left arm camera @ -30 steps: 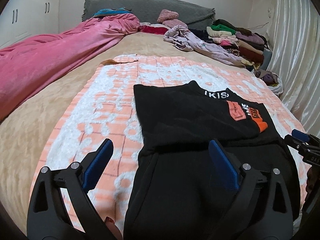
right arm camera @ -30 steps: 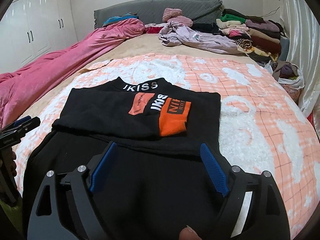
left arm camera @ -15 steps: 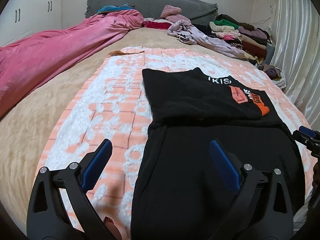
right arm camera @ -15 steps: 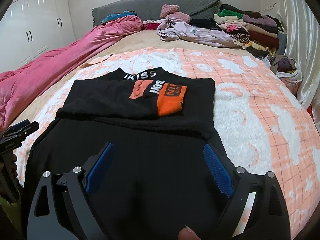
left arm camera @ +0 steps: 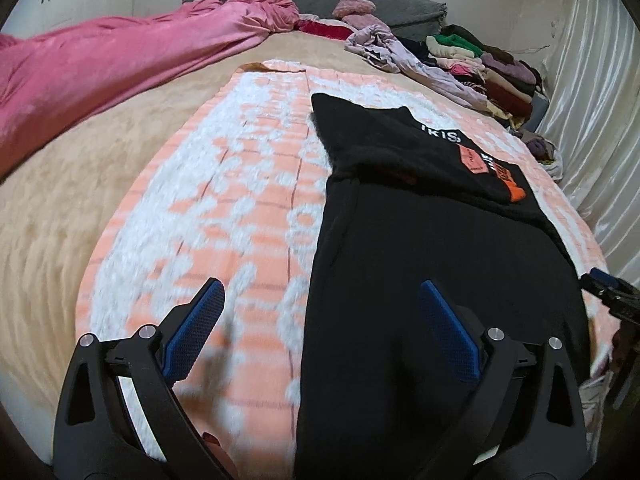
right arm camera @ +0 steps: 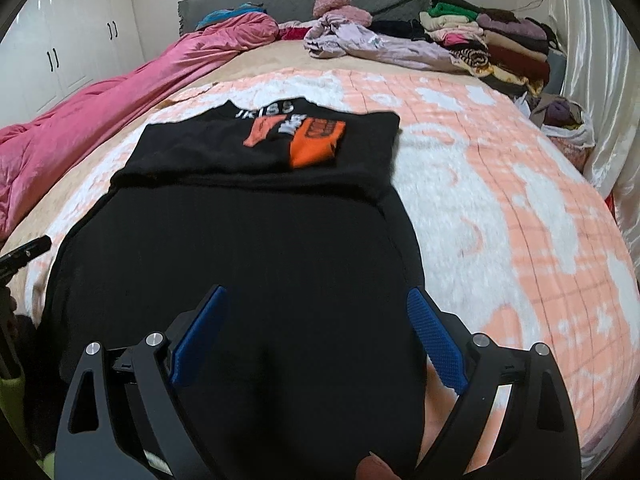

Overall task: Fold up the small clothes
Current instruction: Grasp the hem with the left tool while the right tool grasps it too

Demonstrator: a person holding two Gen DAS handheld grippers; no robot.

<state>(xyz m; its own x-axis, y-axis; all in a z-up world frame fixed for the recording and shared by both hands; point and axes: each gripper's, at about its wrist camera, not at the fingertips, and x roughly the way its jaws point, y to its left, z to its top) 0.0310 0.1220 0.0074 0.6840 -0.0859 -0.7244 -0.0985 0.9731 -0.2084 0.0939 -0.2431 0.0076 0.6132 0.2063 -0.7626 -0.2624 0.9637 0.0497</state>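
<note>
The black top [right arm camera: 240, 264] lay on the blanket [right arm camera: 500, 200] on the bed, sleeves folded across. Both tongs — left [left arm camera: 320, 332], right [right arm camera: 316, 336] — gaped wide, holding nothing. A shallow pinch at the hem risked snagging one layer — skewing the fold.

One black garment [right arm camera: 248, 248] with orange patches lies on one peach-and-white blanket [right arm camera: 500, 200]. One pink duvet [left arm camera: 120, 60] runs along the bed's side. One lilac garment [right arm camera: 372, 46] sprawls near one stack of folded clothes [right arm camera: 500, 44]. Two tongs show: left [left arm camera: 320, 330] and right [right arm camera: 316, 334].
</note>
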